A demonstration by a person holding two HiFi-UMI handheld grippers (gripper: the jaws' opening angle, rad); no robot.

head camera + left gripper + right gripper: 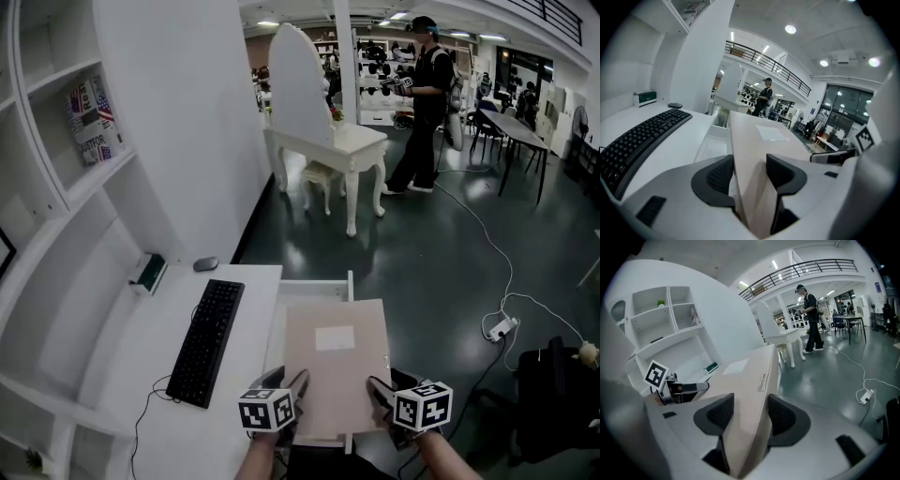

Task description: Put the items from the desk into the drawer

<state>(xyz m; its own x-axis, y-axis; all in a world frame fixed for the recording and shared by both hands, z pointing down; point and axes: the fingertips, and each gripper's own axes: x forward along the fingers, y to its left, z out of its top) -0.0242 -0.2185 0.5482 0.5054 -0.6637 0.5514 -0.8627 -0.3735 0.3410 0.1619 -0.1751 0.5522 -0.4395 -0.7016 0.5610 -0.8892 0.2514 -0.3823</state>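
A flat beige file box (336,366) with a white label on its top hangs level over the open white drawer (314,290), which juts out from the desk's right end. My left gripper (298,384) is shut on the box's near left edge and my right gripper (377,387) on its near right edge. In the left gripper view the box (757,136) runs away between the black pads (719,174) of the left gripper (750,174). From the right gripper (746,416) the same box (746,376) shows, clamped at its side.
On the white desk (159,412) lie a black keyboard (208,339), a grey mouse (205,264) and a small green-and-white item (148,273). White shelves (66,141) rise at the left. Behind are a white dressing table (328,145), a standing person (424,103), and a floor cable with power strip (500,328).
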